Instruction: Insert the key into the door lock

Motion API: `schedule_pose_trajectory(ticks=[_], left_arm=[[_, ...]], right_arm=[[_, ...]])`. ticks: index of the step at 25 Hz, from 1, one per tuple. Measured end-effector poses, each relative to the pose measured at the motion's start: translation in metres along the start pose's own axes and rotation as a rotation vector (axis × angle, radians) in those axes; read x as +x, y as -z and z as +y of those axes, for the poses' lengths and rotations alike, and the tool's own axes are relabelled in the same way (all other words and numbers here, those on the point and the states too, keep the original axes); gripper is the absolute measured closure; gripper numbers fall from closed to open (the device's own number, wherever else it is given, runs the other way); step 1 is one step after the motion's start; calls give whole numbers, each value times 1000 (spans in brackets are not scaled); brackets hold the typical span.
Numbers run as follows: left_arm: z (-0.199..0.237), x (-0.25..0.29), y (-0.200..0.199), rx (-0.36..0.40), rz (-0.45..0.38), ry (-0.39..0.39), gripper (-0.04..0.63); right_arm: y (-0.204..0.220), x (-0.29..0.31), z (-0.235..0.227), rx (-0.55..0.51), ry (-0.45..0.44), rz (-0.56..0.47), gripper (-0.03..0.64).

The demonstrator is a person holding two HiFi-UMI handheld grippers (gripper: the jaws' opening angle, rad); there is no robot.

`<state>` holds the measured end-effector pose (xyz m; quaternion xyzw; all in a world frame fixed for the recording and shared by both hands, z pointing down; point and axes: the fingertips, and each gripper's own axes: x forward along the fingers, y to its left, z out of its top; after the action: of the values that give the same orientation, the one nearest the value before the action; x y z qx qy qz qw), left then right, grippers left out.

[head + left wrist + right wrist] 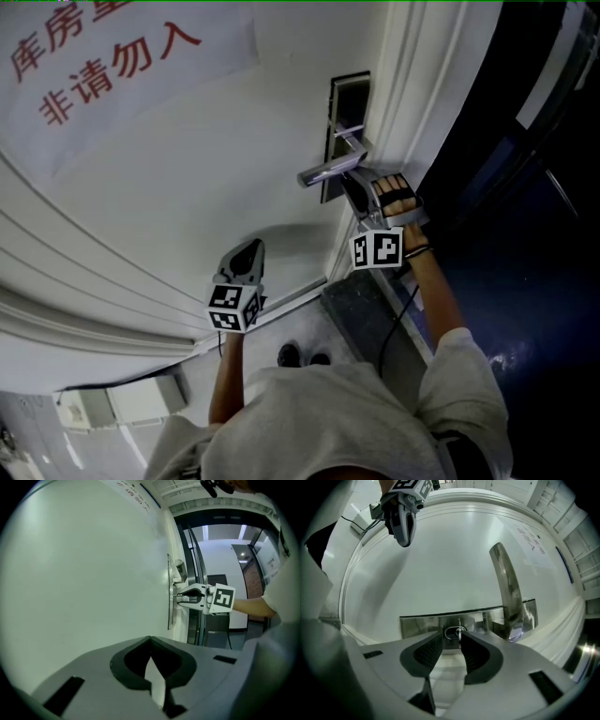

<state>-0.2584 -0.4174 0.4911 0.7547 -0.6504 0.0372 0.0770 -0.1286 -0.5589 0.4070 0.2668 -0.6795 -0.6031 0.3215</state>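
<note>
— Nearest first: how do the grippers stand?
— The left gripper [150,640] has its jaws pressed together on nothing, close to the white door [84,573]. The right gripper [451,638] has its jaws spread, with the pads gripping nothing.
— And the key?
— The key [459,631] sits edge-on in the oval keyhole just beyond the right tips, in the steel lock plate [422,623]. The lever handle [506,583] is beside it.

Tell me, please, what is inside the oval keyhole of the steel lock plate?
A thin silver key stands in it, edge-on, between the right gripper's parted jaws. Its blade is hidden inside the steel lock plate, so its depth cannot be seen.
</note>
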Motion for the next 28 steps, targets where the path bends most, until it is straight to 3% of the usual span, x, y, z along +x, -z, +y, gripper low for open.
schedule_pose_trajectory(ticks=[14,21,28], left_arm=[[-26,14,-2,10,3,71,578],[-44,22,-1,19,8,108,578],[-47,22,-3,28,7,111,578]], right_arm=[[18,-46,-4,8,56,38,495],[25,-64,1,23,75,50,586],[29,-71,5,123,50,57,592]])
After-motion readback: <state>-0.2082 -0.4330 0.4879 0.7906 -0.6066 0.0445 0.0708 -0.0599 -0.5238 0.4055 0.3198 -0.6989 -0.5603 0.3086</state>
